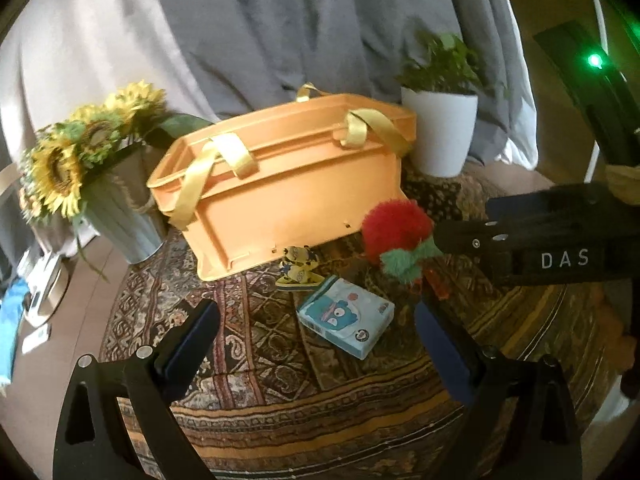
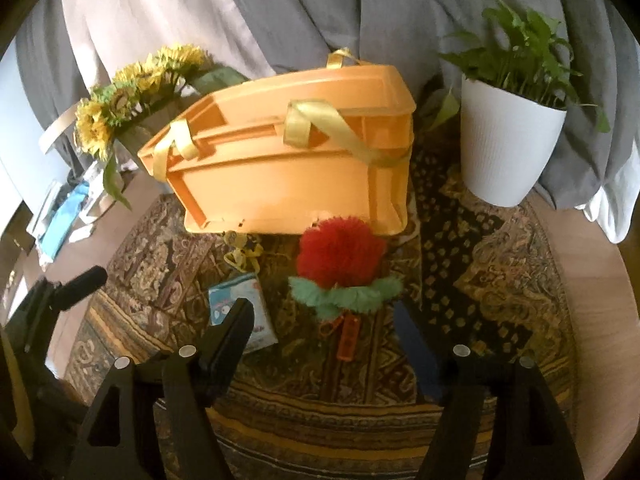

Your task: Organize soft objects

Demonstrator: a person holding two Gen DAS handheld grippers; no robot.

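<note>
From the left wrist cam, the left gripper is seen spread wide with nothing held; the tissue pack lies flat right between its fingers, long axis running on a diagonal ahead-left to near-right. The red plush flower sits ahead and right, against the orange basket, beside the right gripper. From the right wrist cam, the right gripper is seen released too, the flower lying dead ahead, bloom pointed away, orange clip nearest.
</note>
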